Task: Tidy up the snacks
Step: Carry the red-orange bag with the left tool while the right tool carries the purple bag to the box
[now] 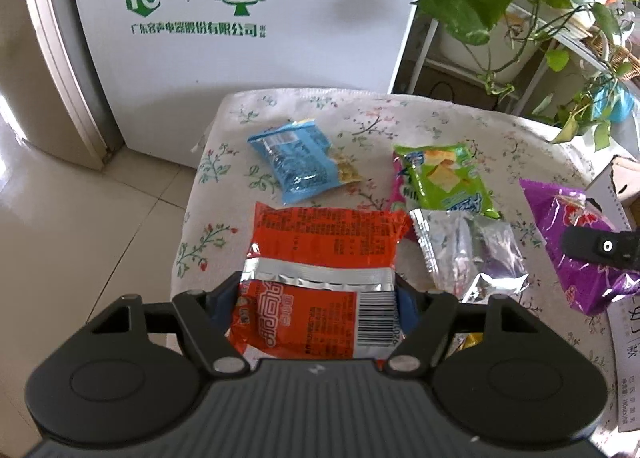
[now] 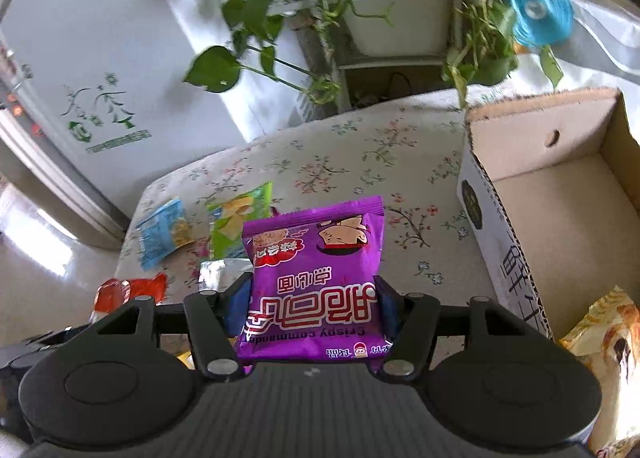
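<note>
The right gripper (image 2: 312,306) has its jaws clamped on a purple snack packet (image 2: 316,274), long axis pointing away; the open cardboard box (image 2: 576,193) lies just right. The left gripper (image 1: 320,298) grips an orange packet (image 1: 320,254), seemingly on the desk (image 1: 360,109).

Floral-clothed table (image 1: 400,109) (cluttered) bears snack packets (image 1: 304,161) and carton (image 2: 560,193).

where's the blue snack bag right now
The blue snack bag lies on the floral tablecloth, toward its far left in the left wrist view, just beyond the orange packet and left of the green bag.
</note>
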Available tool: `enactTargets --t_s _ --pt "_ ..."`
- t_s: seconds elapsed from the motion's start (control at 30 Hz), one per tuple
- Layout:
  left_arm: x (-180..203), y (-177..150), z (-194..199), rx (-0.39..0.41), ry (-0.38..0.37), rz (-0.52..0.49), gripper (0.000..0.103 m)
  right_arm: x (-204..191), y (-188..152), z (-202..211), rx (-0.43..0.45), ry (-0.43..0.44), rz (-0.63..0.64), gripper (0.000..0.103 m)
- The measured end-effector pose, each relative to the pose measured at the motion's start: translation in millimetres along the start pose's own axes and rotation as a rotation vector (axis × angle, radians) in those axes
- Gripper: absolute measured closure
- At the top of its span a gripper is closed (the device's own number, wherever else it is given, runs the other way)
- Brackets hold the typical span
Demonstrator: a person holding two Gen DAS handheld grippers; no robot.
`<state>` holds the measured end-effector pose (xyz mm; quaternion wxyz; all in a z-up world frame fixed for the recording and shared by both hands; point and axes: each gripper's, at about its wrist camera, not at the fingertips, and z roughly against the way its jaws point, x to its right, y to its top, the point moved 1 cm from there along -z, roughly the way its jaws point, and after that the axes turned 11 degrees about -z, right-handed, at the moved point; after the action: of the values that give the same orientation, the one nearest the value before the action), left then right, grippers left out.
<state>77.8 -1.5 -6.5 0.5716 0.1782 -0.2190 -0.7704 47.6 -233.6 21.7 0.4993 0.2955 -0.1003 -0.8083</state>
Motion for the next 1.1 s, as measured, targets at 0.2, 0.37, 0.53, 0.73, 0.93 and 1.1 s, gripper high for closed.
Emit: enactTargets --t_s 0.2,0.37,0.53,0.73,0.93,1.1 --pt "4 1 7 0.029 0.006 -0.013 0.030 -4 -1 18 0.012 0.031 0.029 0.035" --pt "9 6 12 0.056 0.016 -0.028 0.030 0 -3 33 0.017 0.047 0.033 0.035" --pt "16 10 19 0.087 0.015 -0.034 0.030 1 -3 41 0.033 0.060 0.045 0.035" --pt "24 13 24 0.120 0.016 -0.052 0.030 3 -1 44 0.053 0.060 0.056 0.035" --pt "28 13 29 0.135 0.007 -0.046 0.030 10 -1 47 0.059 0.052 0.052 0.035" --pt "30 13 34 0.149 0.005 -0.034 0.030 15 0 52 0.067 0.053 0.046 0.035"
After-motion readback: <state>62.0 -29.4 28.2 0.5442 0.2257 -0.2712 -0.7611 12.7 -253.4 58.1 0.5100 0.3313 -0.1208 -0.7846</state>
